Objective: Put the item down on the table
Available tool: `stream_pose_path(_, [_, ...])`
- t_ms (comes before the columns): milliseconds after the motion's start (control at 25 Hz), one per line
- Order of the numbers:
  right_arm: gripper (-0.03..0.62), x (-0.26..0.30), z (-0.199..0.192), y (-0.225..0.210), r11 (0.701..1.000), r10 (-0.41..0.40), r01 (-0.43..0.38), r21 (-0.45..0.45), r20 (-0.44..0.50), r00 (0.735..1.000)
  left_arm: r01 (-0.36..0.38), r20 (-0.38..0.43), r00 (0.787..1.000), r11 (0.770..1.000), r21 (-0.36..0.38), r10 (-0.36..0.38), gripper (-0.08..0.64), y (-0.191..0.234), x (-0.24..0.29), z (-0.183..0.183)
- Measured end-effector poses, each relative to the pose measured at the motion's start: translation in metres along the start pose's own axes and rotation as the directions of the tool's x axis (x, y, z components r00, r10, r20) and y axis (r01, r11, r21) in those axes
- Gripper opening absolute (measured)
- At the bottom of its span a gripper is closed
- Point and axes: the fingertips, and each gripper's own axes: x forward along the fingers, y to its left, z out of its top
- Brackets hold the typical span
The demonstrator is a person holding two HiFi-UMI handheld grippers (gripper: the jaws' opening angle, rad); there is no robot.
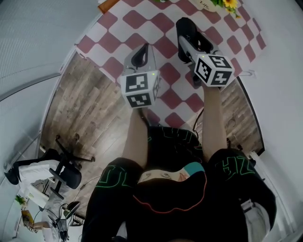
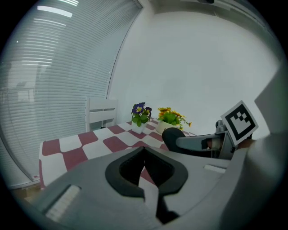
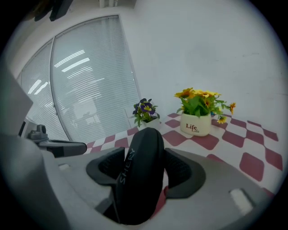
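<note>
Fingers (image 3: 186, 173) of the right gripper (image 3: 145, 182) pinch the black case (image 3: 143, 148) over the checkered table (image 3: 252, 164) for lowering; the left gripper (image 2: 144, 155) is closed, empty.

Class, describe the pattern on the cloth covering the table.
Red-and-white checks cover the tablecloth; the head view shows it best.

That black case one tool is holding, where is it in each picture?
Head view: black case, upper right.
Left gripper view: right of centre, rounded end showing.
Right gripper view: bottom centre, between the jaws.
Shared landmark: the yellow flowers.
</note>
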Motion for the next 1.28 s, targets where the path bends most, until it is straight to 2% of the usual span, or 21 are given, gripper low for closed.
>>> stream_pose_path(360, [0.282,0.036,0.007,-0.006,1.000,-0.009,0.009,-0.007,-0.026,1.000,0.017,-0.014,1.000,1.000,0.006,-0.017,0.008,0.009,0.015,0.009])
stream_pose_path(960, [0.287,0.030,-0.028,-0.003,0.993,0.031,-0.017,0.114,-0.121,0.992,0.014,-0.039,0.999,1.000,-0.002,-0.014,0.008,0.012,0.021,-0.003])
stream_pose_path(1280, [0.289,0.015,-0.044,-0.006,0.985,0.042,-0.019,0.171,-0.134,0.990,0.011,-0.034,0.999,1.000,-0.007,-0.012,0.008,0.004,0.013,-0.009])
